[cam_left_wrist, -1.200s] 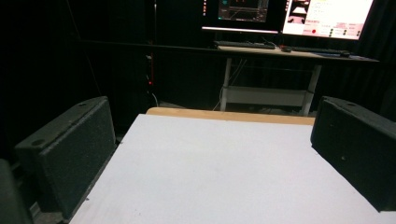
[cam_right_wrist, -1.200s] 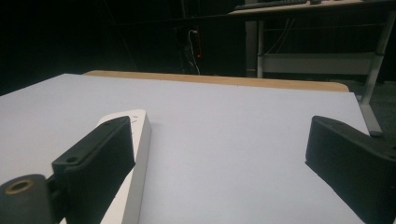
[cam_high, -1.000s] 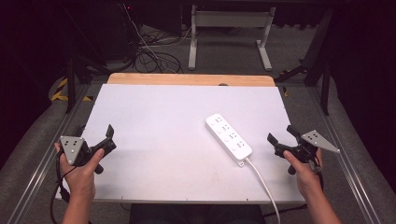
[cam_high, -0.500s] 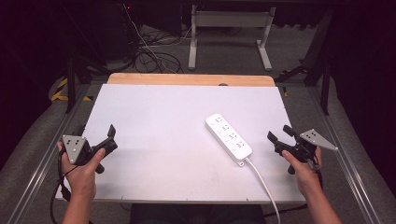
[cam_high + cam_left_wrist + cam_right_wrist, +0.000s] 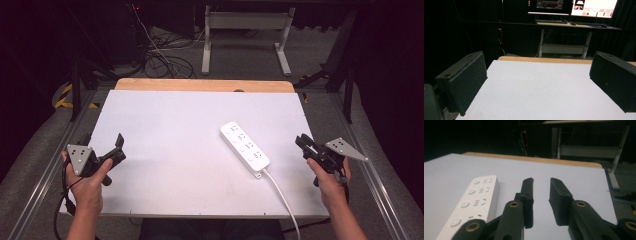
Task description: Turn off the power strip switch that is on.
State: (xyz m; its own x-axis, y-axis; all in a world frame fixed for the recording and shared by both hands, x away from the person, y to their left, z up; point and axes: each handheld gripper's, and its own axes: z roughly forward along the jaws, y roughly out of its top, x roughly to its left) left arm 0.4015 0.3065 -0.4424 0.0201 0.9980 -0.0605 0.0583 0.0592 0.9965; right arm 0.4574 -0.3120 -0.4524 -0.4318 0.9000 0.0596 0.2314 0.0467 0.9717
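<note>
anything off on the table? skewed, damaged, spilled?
Nothing stands out. The white power strip lies flat but diagonal on the white board, its cord trailing off the near edge. No spill or damage visible.

Dark room, grey carpet floor (image 5: 35, 145), tangled cables (image 5: 160, 57), white-legged desk (image 5: 564, 47) bearing lit monitors (image 5: 594, 7)

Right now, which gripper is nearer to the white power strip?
The right. The right gripper hovers just past the power strip toward the table's right edge, jaws slightly parted. The left gripper sits far across the table near its left edge, jaws wide apart.
</note>
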